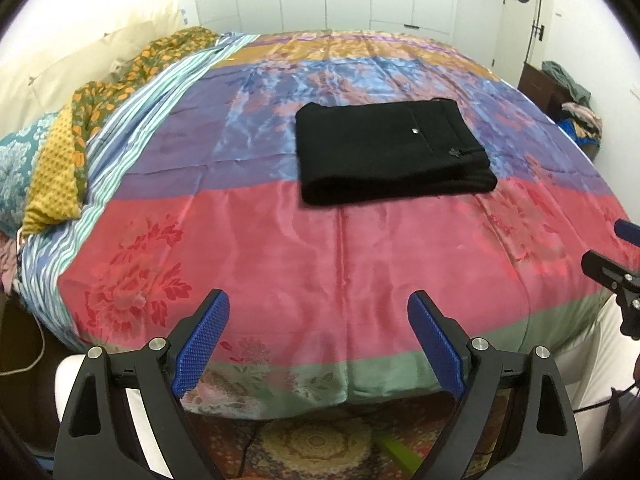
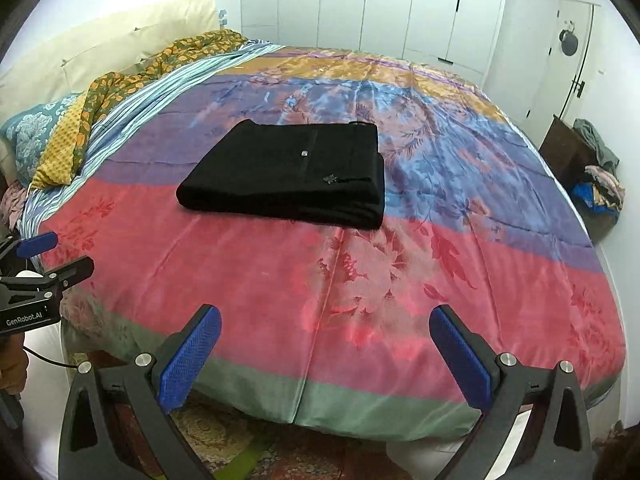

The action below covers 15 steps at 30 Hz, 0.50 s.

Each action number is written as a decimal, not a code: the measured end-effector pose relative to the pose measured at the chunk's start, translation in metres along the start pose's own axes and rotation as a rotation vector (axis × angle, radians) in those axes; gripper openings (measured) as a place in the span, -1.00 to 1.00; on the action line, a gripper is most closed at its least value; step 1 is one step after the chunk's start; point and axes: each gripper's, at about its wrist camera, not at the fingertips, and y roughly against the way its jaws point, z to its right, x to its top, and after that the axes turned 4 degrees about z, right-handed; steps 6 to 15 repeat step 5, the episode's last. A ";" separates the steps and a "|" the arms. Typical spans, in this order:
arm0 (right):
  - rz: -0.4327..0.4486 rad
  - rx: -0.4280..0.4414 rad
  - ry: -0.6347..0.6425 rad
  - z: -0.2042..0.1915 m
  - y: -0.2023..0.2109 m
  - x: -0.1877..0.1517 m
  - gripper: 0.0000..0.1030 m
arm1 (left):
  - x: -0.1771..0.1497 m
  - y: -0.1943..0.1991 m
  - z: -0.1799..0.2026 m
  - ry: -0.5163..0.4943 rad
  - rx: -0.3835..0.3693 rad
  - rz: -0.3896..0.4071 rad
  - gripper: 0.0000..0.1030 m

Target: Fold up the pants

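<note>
Lying folded into a thick rectangle, black pants (image 1: 394, 152) on glossy striped satin bedspread (image 1: 280, 248), left claw (image 1: 319, 312) and right claw (image 2: 325, 326) spread, empty.

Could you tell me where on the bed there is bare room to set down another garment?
The pink band of the bedspread between the folded black pants and the green near edge is bare. So is the blue and purple stretch right of the pants. The left side is crowded with the patterned pillows and the bunched orange blanket.
</note>
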 end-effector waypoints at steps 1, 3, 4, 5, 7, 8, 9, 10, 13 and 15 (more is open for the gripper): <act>0.000 0.000 -0.002 0.000 0.000 -0.001 1.00 | 0.000 0.000 0.000 0.002 -0.001 0.002 0.79; 0.002 0.000 -0.001 -0.001 0.001 -0.001 1.00 | 0.001 0.002 0.002 0.002 -0.004 0.007 0.81; 0.004 -0.001 -0.001 0.000 0.000 -0.001 1.00 | 0.001 0.004 0.003 -0.007 -0.002 0.014 0.81; 0.009 -0.003 -0.003 0.000 0.001 -0.001 1.00 | 0.001 0.005 0.004 -0.014 -0.001 0.020 0.81; 0.009 -0.003 -0.003 0.000 0.001 -0.001 1.00 | 0.001 0.005 0.004 -0.014 -0.001 0.020 0.81; 0.009 -0.003 -0.003 0.000 0.001 -0.001 1.00 | 0.001 0.005 0.004 -0.014 -0.001 0.020 0.81; 0.009 -0.003 -0.003 0.000 0.001 -0.001 1.00 | 0.001 0.005 0.004 -0.014 -0.001 0.020 0.81; 0.009 -0.003 -0.003 0.000 0.001 -0.001 1.00 | 0.001 0.005 0.004 -0.014 -0.001 0.020 0.81; 0.009 -0.003 -0.003 0.000 0.001 -0.001 1.00 | 0.001 0.005 0.004 -0.014 -0.001 0.020 0.81; 0.009 -0.003 -0.003 0.000 0.001 -0.001 1.00 | 0.001 0.005 0.004 -0.014 -0.001 0.020 0.81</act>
